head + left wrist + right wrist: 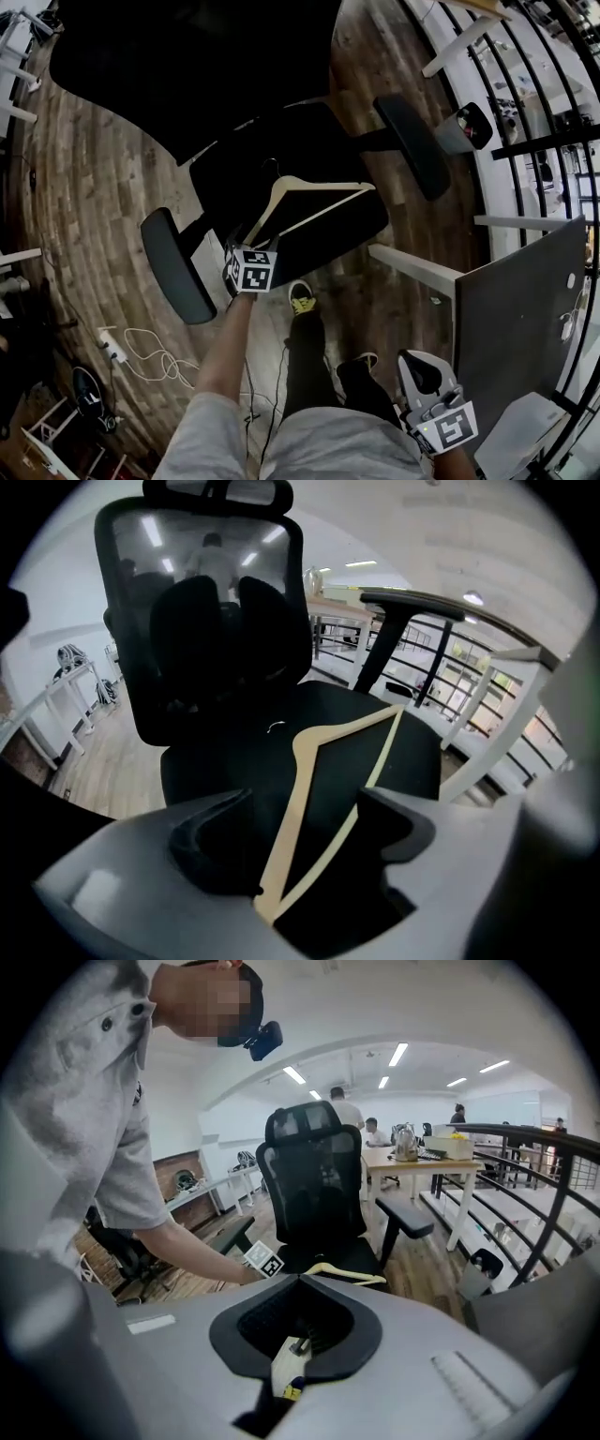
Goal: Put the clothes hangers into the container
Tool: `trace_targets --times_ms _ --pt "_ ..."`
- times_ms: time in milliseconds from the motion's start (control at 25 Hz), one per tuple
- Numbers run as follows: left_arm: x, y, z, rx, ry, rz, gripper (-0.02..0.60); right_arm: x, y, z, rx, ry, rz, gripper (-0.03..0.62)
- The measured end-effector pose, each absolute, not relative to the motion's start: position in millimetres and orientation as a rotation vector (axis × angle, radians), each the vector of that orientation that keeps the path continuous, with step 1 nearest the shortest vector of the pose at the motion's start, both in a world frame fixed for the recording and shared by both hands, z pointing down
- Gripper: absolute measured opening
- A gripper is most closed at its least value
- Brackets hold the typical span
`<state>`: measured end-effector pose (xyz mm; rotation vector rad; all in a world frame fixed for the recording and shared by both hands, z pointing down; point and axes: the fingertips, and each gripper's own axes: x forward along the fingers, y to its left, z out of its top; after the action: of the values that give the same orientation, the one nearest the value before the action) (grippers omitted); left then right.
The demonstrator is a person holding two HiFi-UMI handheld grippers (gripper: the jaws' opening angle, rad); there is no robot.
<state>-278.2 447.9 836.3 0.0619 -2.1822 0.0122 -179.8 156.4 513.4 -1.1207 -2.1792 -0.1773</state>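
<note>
Two grippers, one hanger, and no container to be made out anywhere.

Nearest, low by the hip and beside the grey surface (516,309): right gripper (420,367), fingers together at the tips, no hanger between them. No help from that side in a bad lift.

Next out: left gripper (305,808), fingers (211,841) spread wide. Straddles one end of the wooden hanger (284,832) without pressing on it.

Looks risky to close so near the tip. Likely to pivot about the pinch, droop and slide free on the way up. Needs a deeper reach along the arm before any squeeze.

Could also dig a finger into the soft chair seat (234,169) and shove the hanger ahead instead of catching it. From there, off the seat's front edge and down onto the wooden floor (103,206).

Further on, thin metal hook (277,727) flat against the dark seat. Easy to snag on the fabric, or on an armrest (412,145), during the lift.

Beyond that, tall backrest (202,621). Any push against the chair apt to swivel it or roll it away, hanger and all.

Farthest worry: drop-off place unseen, so perhaps a long carry on a weak grip.
</note>
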Motion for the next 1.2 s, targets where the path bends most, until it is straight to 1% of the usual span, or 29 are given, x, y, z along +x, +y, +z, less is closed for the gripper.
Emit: trace_targets --times_ms 80,200,240,280,440,560,640,840,1040,1200 --pt "-286.1 455.6 856.1 0.046 -2.151 0.019 0.341 -179.7 151.6 524.0 -1.083 -2.154 -0.170 -0.002" --pt "-288.0 458.1 894.0 0.087 -2.041 0.099 0.271 -179.4 144.8 539.1 -1.032 -2.124 -0.185 -0.002" --pt "-287.9 457.1 906.1 0.103 -2.002 0.131 0.263 -179.6 142.7 543.1 -1.017 -2.113 -0.188 -0.001" --pt "-288.9 456.9 916.4 0.109 -1.969 0.159 0.242 -180.4 140.7 547.1 -1.004 -2.103 -0.189 -0.002" --pt "-295.2 458.1 930.5 0.091 -1.961 0.182 0.241 -183.1 137.9 565.5 -0.960 -2.060 -0.169 -0.002" --pt "-294.7 454.1 931.0 0.067 -2.027 0.226 0.224 -183.7 140.5 577.1 -0.955 -2.021 -0.164 -0.002" --pt "-293.4 448.7 932.2 0.066 -2.025 0.272 0.194 -180.7 143.1 581.3 -0.968 -2.010 -0.172 -0.002" --pt "-289.8 434.1 928.2 0.082 -1.979 0.292 0.081 -174.2 142.0 578.4 -0.998 -2.024 -0.181 -0.002" --pt "-284.6 435.9 910.9 0.042 -1.983 0.140 0.075 -173.8 135.7 566.2 -0.964 -2.081 -0.176 -0.002" --pt "-277.0 431.2 888.7 0.027 -2.021 0.118 0.074 -171.2 130.9 559.7 -0.944 -2.146 -0.131 -0.002"
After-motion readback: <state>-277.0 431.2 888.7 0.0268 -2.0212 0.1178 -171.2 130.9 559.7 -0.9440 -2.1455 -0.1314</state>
